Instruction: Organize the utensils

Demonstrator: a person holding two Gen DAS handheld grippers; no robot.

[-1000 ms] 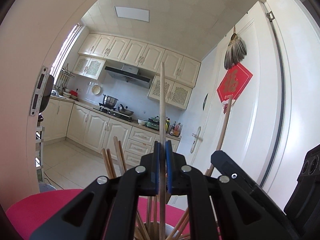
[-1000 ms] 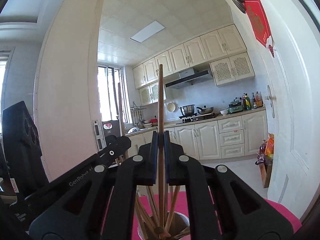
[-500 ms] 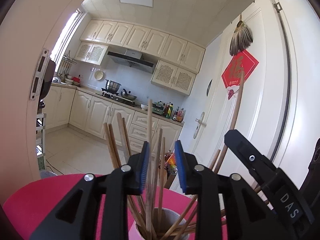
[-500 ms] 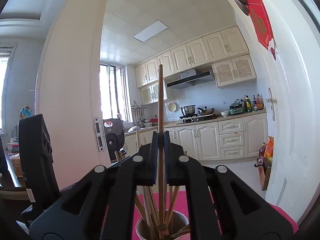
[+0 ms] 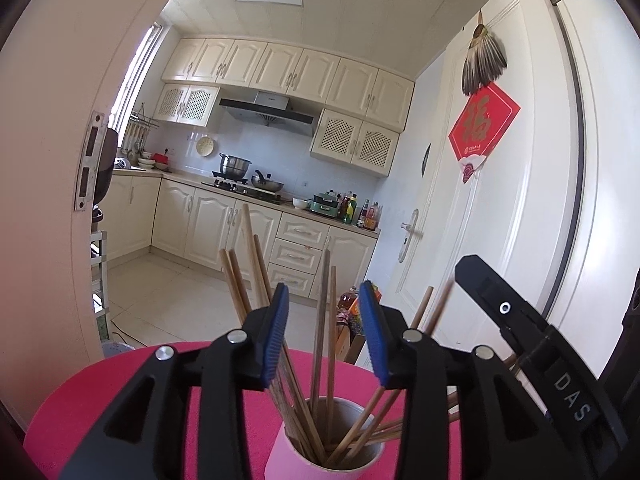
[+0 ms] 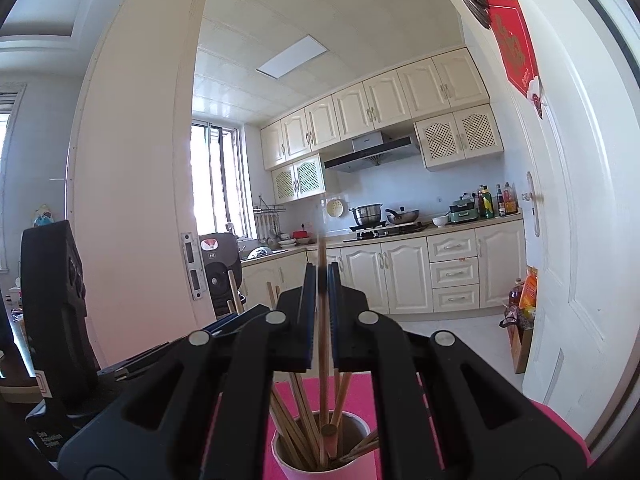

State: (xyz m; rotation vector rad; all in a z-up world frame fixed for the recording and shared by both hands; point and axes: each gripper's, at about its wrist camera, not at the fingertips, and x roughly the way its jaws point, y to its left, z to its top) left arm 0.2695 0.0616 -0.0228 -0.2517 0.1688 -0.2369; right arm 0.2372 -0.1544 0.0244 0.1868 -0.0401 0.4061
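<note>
**Q:** State of both tools, and where is the work?

**A:** The chopsticks (image 5: 320, 360) stand in the cup (image 5: 280, 458) on the pink counter (image 5: 80, 392), fanned out against its rim. My left gripper (image 5: 324, 334) has just been opening: its jaws stand about half apart, with two sticks upright in the gap and neither blue pad pressing on them. My right gripper (image 6: 322, 312) is clamped narrow on one stick (image 6: 322, 360), which runs upright between the pads and down into the cup (image 6: 288, 466).

**Q:** What is the step in hand?

**A:** As I judge it, seating the right-hand stick in the cup and clearing the left tool away.

**Q:** Procedure for the right side?

**A:** Whether the lower end sits on the cup floor I cannot tell, so I would lower until it does. Then I part the jaws slowly and let the stick lean onto its neighbours without a drop.

**Q:** And the left?

**A:** I draw it straight back and up, jaws parted, so that the pads do not rake the two sticks between them.

**Q:** Risks?

**A:** The cup looks light and top-heavy with sticks leaning outward. A sideways nudge from either tool could tip it. The two tools are close together; I move one at a time.
</note>
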